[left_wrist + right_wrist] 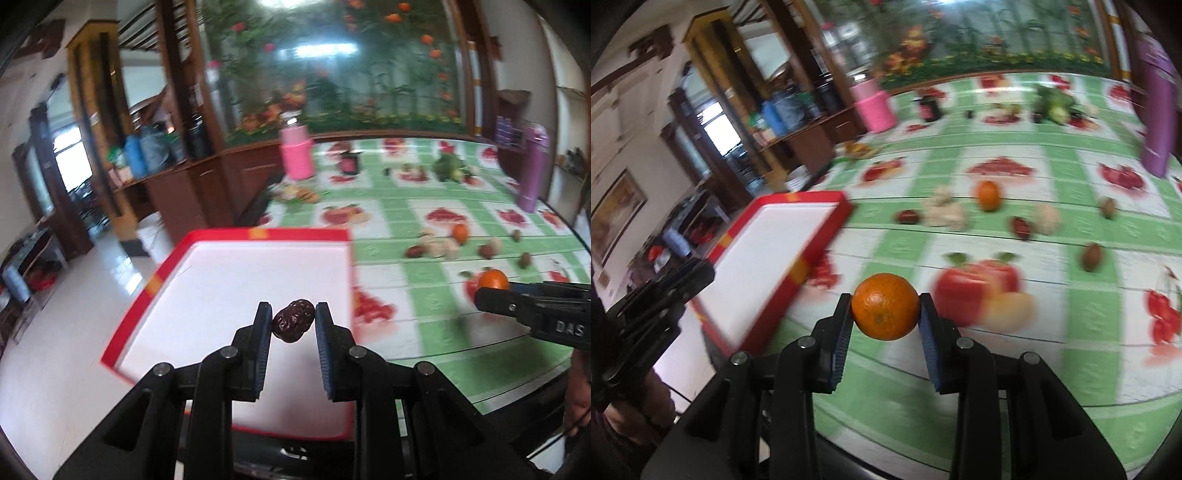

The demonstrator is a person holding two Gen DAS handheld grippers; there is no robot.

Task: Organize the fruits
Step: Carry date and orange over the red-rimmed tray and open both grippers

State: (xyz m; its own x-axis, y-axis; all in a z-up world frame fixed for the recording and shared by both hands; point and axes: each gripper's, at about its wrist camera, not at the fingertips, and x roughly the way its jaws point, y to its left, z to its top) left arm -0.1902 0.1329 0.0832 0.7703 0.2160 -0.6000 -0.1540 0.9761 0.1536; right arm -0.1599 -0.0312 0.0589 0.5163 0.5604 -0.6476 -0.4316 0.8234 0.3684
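Left tongs [293, 319] pinch a dark date; right tongs [884, 308] clamp an orange.

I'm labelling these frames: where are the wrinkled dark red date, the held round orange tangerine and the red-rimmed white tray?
wrinkled dark red date [293, 320], left wrist view, its middle
round orange tangerine [885, 306], right wrist view, its front
red-rimmed white tray [266, 233], left wrist view, far rim

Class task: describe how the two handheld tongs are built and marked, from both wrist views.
Both tongs are black plastic. The left tongs and right tongs each have two flat fingers lined with ribbed blue pads, joined by angular linkage arms with round silver pivot pins. Seen from the side, the right tongs' body carries raised letters "DAS". A thin dark cable trails below.
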